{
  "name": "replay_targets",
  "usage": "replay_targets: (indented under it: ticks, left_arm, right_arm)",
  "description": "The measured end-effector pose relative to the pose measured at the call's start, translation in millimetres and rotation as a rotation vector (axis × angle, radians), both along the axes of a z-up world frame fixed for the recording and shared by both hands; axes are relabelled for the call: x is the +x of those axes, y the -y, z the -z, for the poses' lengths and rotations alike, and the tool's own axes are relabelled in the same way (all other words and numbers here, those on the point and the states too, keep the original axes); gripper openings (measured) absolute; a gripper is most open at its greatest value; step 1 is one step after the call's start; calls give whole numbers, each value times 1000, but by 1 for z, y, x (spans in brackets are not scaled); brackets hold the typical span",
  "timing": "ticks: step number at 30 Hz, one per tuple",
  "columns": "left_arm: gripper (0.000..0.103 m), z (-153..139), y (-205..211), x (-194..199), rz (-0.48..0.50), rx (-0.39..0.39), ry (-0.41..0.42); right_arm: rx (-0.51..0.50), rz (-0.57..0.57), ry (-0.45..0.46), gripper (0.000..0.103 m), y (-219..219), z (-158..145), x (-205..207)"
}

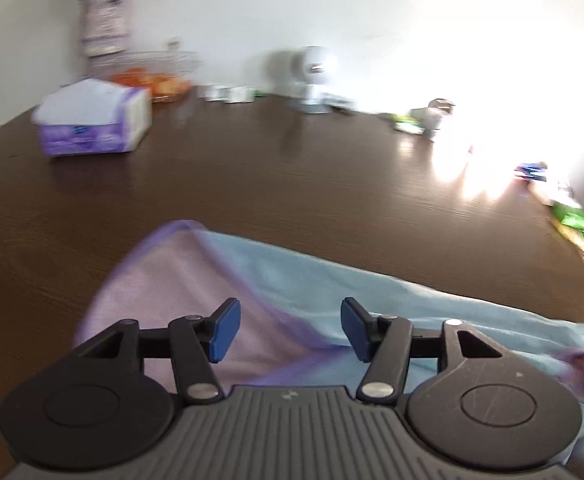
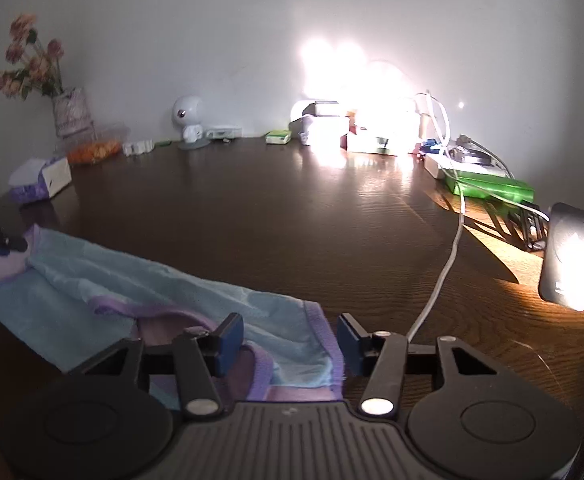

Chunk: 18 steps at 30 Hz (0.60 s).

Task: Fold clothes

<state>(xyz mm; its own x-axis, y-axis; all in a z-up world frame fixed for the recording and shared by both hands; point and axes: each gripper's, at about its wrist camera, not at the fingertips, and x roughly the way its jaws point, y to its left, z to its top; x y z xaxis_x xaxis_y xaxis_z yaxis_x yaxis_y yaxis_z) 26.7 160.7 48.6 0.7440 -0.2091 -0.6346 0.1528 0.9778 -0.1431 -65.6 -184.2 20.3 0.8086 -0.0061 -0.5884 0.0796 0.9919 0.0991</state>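
Dark wood worktop (image 2: 292, 208) against a white wall; one blue-and-lilac garment (image 2: 195, 300) lies flat near its front edge. One tissue box (image 1: 93, 120), one flower vase (image 2: 71, 112). Left hand-held gripper (image 1: 290, 330) and right hand-held gripper (image 2: 290, 344) both released above the cloth.

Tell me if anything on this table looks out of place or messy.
The light blue garment lies rumpled, its purple trim bunched in uneven folds. A white cable trails loose across the table toward the right gripper. Nothing looks spilled or damaged.

dark wooden table (image 2: 251, 216), blue garment (image 2: 139, 280), tissue box (image 1: 91, 124)
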Motion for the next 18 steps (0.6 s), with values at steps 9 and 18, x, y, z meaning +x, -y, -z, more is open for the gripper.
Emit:
replay_targets:
  ticks: [9,18]
  left_arm:
    - [68,23,41,-15,61,123,-7]
    - [71,12,-12,-34,-135,29,-1]
  right_arm:
    - [16,124,-39,9,10,26,4]
    - [26,-280,135,11,-69,5,8]
